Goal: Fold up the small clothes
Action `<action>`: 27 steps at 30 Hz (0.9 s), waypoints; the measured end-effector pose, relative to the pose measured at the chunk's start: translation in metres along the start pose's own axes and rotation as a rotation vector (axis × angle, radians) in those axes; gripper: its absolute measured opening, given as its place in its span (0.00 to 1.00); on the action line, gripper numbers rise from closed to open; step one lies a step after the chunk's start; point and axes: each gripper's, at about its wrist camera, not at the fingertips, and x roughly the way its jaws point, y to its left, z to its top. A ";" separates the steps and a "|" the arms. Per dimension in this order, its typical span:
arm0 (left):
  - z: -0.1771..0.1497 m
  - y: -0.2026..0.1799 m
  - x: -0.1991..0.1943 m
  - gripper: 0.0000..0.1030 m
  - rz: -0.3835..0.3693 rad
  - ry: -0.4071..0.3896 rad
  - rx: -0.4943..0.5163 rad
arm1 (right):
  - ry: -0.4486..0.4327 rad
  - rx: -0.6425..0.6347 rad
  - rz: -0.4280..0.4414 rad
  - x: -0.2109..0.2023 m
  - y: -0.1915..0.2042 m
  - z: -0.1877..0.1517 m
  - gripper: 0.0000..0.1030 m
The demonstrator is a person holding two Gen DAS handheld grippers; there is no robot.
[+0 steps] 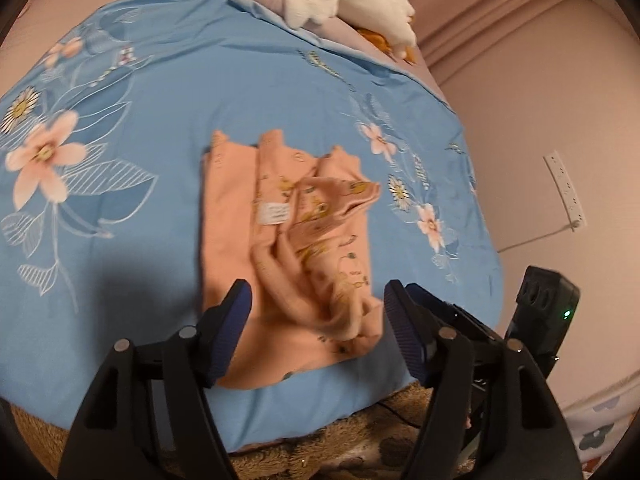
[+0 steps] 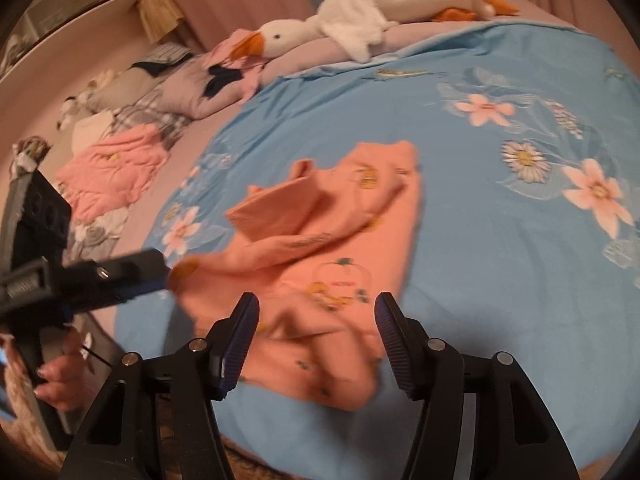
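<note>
A small peach-pink printed garment (image 1: 296,240) lies partly folded and rumpled on a blue floral sheet (image 1: 160,80); it also shows in the right wrist view (image 2: 328,248). My left gripper (image 1: 318,304) is open, its fingers straddling the garment's near edge just above it. My right gripper (image 2: 316,316) is open over the garment's near part. In the right wrist view the left gripper (image 2: 160,272) comes in from the left, its tip at the garment's left corner.
A white plush goose (image 2: 360,20) lies at the far side of the bed. A pile of clothes with a pink piece (image 2: 112,168) sits to the left. A power strip (image 1: 564,192) hangs on the wall. A brown fuzzy blanket (image 1: 360,440) lines the near edge.
</note>
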 end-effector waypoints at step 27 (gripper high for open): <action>0.012 -0.007 0.055 0.12 0.103 0.016 0.038 | 0.035 0.126 -0.085 0.007 -0.038 -0.021 0.58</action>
